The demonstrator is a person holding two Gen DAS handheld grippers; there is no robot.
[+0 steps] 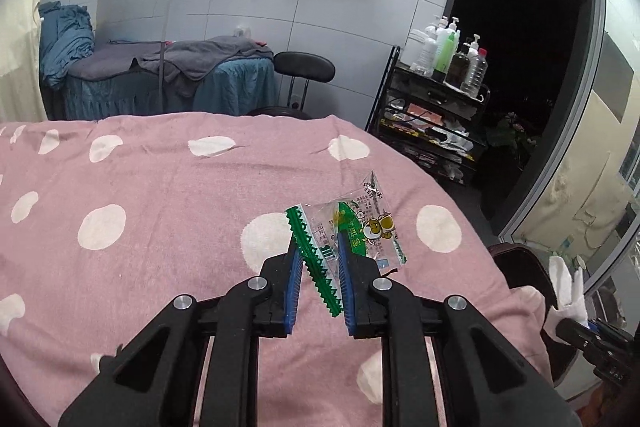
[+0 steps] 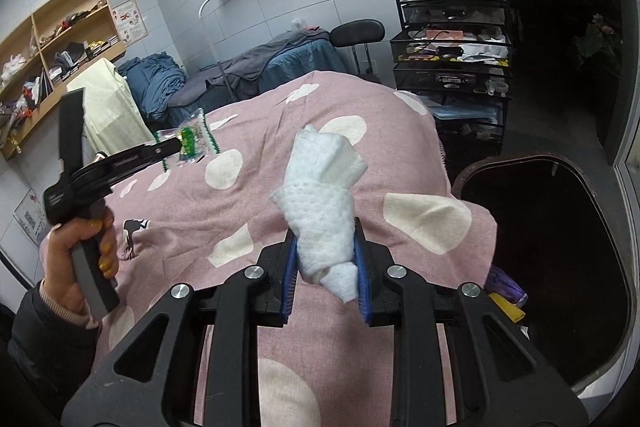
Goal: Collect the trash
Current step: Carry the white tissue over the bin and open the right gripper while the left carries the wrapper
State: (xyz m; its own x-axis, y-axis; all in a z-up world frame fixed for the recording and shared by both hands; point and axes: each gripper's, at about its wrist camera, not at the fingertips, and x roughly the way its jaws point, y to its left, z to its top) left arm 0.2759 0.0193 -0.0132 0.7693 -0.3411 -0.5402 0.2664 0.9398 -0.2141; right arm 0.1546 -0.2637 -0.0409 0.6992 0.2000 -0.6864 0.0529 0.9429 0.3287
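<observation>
Both grippers loaded: left gripper (image 1: 316,251) pinches wrapper (image 1: 352,231), right gripper (image 2: 326,259) clamps tissue (image 2: 324,195). Next: carry both w/ care over to bin (image 2: 560,227), then let go.

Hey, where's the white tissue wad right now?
The white tissue wad is clamped in the right gripper, centre of the right wrist view, held above the pink spotted blanket, with the dark bin to its right.
</observation>
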